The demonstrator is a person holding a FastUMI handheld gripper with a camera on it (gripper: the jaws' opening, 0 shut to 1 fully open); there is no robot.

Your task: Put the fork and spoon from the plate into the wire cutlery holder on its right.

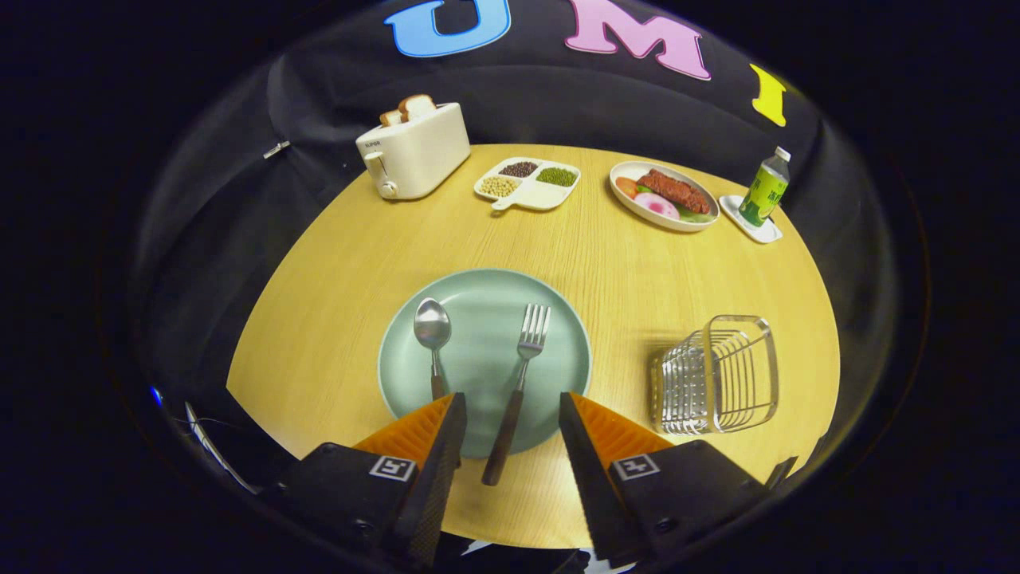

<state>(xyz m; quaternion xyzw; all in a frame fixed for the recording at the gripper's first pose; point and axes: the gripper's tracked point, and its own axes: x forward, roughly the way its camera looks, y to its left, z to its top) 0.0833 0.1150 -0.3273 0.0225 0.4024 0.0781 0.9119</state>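
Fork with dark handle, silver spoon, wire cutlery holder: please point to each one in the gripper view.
Fork with dark handle [518,391]: gripper view, on its neck.
Silver spoon [432,325]: gripper view, on its bowl.
Wire cutlery holder [717,375]: gripper view, on its side wall.

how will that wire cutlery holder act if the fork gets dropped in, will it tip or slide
The wire cutlery holder looks light: thin open wire, nothing inside. It probably slides easily on the smooth wooden table. It appears wide and squat, so tipping seems less likely than scooting. The gripper has its jaws open around the fork handle.

Demo booth — cloth wall [510,104], staged table [358,263].
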